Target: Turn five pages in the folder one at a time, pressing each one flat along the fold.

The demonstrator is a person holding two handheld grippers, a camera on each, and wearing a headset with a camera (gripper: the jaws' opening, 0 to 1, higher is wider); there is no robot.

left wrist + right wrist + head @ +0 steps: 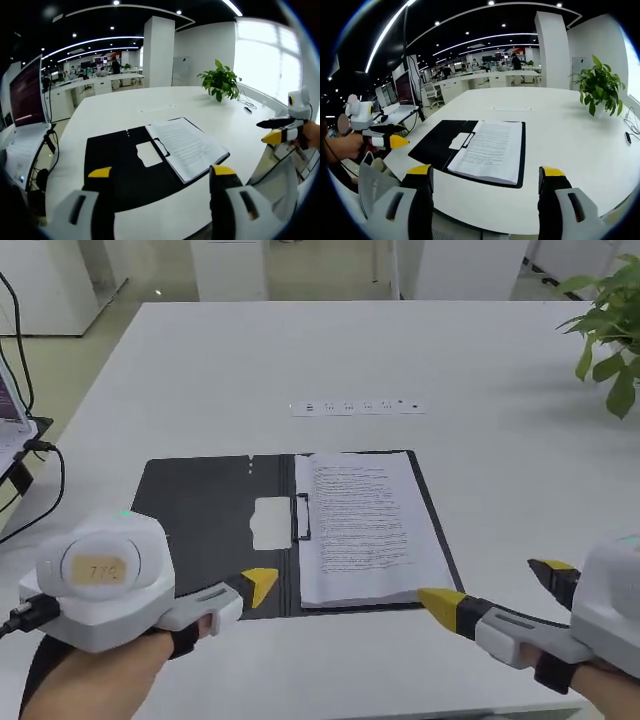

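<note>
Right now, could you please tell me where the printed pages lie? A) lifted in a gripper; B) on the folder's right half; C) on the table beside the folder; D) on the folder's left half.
B: the printed pages lie flat on the right half of the open black folder, right of the clip at the fold.

A small amber display on the left gripper showed a few digits, too blurred to read with certainty. The top page in the folder carried dense printed lines, too small to read. Marks on a white strip on the table were illegible.
</note>
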